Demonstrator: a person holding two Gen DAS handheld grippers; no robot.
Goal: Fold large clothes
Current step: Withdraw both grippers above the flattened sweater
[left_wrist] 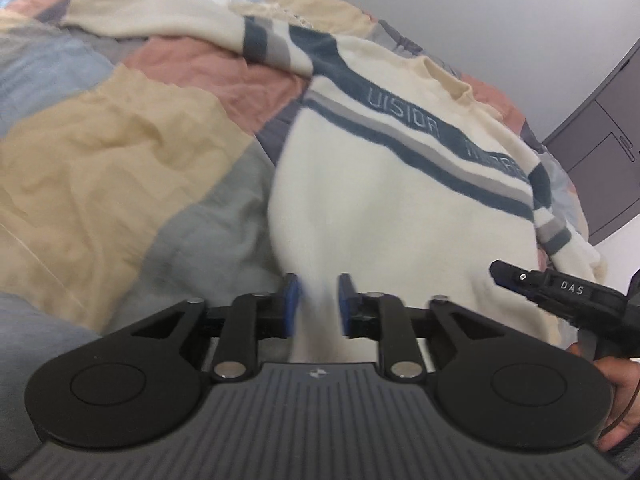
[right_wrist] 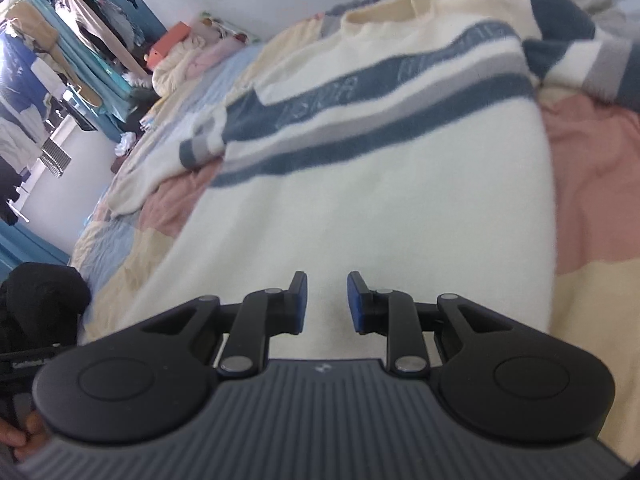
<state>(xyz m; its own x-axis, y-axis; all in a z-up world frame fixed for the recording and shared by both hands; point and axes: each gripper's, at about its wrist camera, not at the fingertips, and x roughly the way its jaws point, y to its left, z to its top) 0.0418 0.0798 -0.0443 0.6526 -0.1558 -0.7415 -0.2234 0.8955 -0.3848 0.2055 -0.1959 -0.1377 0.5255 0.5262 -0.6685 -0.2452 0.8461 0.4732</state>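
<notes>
Right at the near edge of the bed, the left gripper [left_wrist: 318,306] has a pinch of the cream sweater [left_wrist: 400,200] between its blue pads. The cloth bunches up into a narrow fold there, so it looks held, with the jaws only a little way apart. The right gripper [right_wrist: 327,303] sits over the bottom part of the same sweater, its jaws also a little apart. White cloth fills the gap, but I cannot tell if the pads are pressing on it or just floating above it. A hand [left_wrist: 624,396] shows at the side of the left view, holding the other tool. The sweater lies front up on the patchwork blanket [left_wrist: 120,152], with blue and grey stripes across the chest and the neck hole [left_wrist: 448,76] at the far end. One sleeve [left_wrist: 152,16] stretches far off to one side and the other sleeve [right_wrist: 160,168] flops down the other side. I think the step now is lifting the bottom edge to fold it up toward the neck. To do it well, both tools should hold the edge tight, stay level with each other, and move together so the fold comes out straight. The sleeves look loose, so they may need tucking in. Go slowly, since fluffy cloth can slip out.
</notes>
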